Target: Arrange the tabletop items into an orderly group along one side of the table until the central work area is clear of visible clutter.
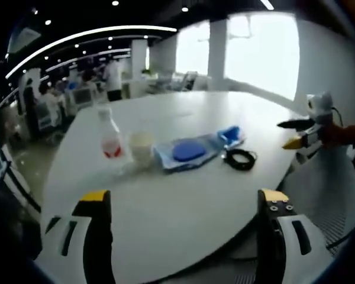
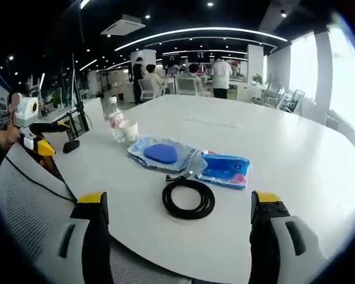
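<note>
The things are already sitting in a row near one side of the white table (image 2: 296, 160). In the right gripper view, the row is running from a clear bottle (image 2: 113, 115) with a red label, to a small white cup (image 2: 129, 130) just beside it, then a clear bag with a blue round thing (image 2: 161, 154) inside, then a blue packet (image 2: 226, 168) touching that bag. A black cable coil (image 2: 189, 198) is lying just in front of the two bags, a little out of line. So I am guessing most of the work is done, and the coil may want a nudge to join the row. The big middle part of the table is looking bare.

The right gripper (image 2: 177, 222) is spreading its jaws wide and holding nothing, near the table edge by the coil. The left gripper (image 1: 183, 219) is also spreading wide and holding nothing, further from the things.

The left gripper view is showing the bottle (image 1: 110, 137), cup (image 1: 141, 147), bags (image 1: 186, 152) and coil (image 1: 239, 158) from the other end, with bright windows (image 1: 257, 50) behind. The right gripper view is showing a mesh chair back (image 2: 32, 204) close by, and people (image 2: 220, 76) at far desks.
</note>
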Motion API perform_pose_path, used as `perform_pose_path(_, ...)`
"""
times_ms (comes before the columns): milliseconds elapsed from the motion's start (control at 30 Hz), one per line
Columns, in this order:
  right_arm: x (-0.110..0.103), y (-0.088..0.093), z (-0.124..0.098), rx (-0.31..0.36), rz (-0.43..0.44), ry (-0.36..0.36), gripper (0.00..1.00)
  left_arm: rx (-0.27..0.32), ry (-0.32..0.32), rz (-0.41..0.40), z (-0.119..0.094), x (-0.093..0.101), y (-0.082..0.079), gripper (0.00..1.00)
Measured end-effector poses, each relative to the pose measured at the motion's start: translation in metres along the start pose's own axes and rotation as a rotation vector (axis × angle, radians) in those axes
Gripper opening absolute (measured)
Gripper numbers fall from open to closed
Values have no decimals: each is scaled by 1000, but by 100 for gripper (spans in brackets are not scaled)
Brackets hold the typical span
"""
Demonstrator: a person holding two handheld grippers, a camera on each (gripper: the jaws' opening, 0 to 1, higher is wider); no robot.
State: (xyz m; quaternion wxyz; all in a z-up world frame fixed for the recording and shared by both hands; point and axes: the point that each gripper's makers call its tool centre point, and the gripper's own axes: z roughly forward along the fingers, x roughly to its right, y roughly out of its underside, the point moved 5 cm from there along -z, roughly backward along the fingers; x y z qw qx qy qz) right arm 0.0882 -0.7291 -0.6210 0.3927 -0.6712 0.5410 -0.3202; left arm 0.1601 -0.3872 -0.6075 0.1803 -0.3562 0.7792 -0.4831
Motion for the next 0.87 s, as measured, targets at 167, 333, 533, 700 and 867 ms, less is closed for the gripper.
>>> perform_pose_path(167,1,3,0,-6,10,7,97,7,2,-1,2,3,1,100)
perform_pose_path(333,1,5,1,-19,7,5,95,-4,7,29,4,5,3,100)
perform_pose_path(533,0,6,1,-26,3,4,94,3,-1,16,4,3,4,100)
perform_pose_path(700,0,8,2,-32,2,3,94,-4,1,23,5,3,6,100)
perform_pose_path(867,0,8,2,-34,-4,6,92,-7,4,41,5,4,6,99)
